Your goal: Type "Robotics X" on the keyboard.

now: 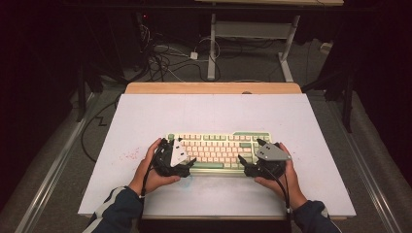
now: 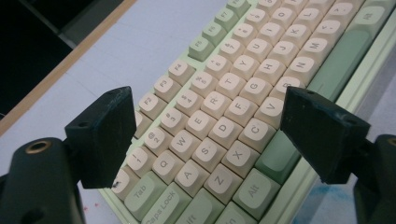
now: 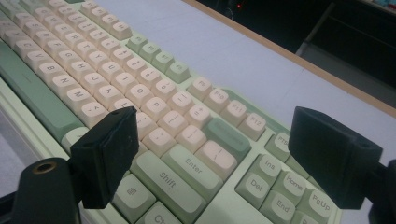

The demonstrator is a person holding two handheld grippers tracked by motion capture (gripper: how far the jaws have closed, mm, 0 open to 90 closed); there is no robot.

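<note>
Currently: keyboard (image 1: 219, 148) flat on white tabletop (image 1: 145, 116), near the front edge, roughly centred, long side parallel to that edge. Cream keys, green modifiers and case.

Left gripper (image 1: 182, 158) over keyboard's left end, held by left hand (image 1: 150, 172). Jaws released, spread wide, nothing between the pads. Left gripper (image 2: 205, 135) view: looking down on the Q/A/Z block, Tab and Caps Lock near one jaw, Alt and green space bar near the other. Pads clear of the keycaps as far as visible; contact cannot be confirmed either way.

Right gripper (image 1: 250, 162) over keyboard's right end, held by right hand (image 1: 282, 182). Jaws released too, fully apart, gripping nothing. Right gripper (image 3: 215, 154) view: Enter, Shift and the Ins/Del/Home/End/PgUp cluster between the jaws, keyboard (image 3: 116, 79) running away to upper left.

Grey three-cornered plates up on both grippers in high view. Cables trailing back along both forearms; dark sleeves at the bottom edge.

Wooden strip along tabletop's far edge. Beyond: dark floor, cable tangle (image 1: 165, 56), white table legs (image 1: 212, 48).
</note>
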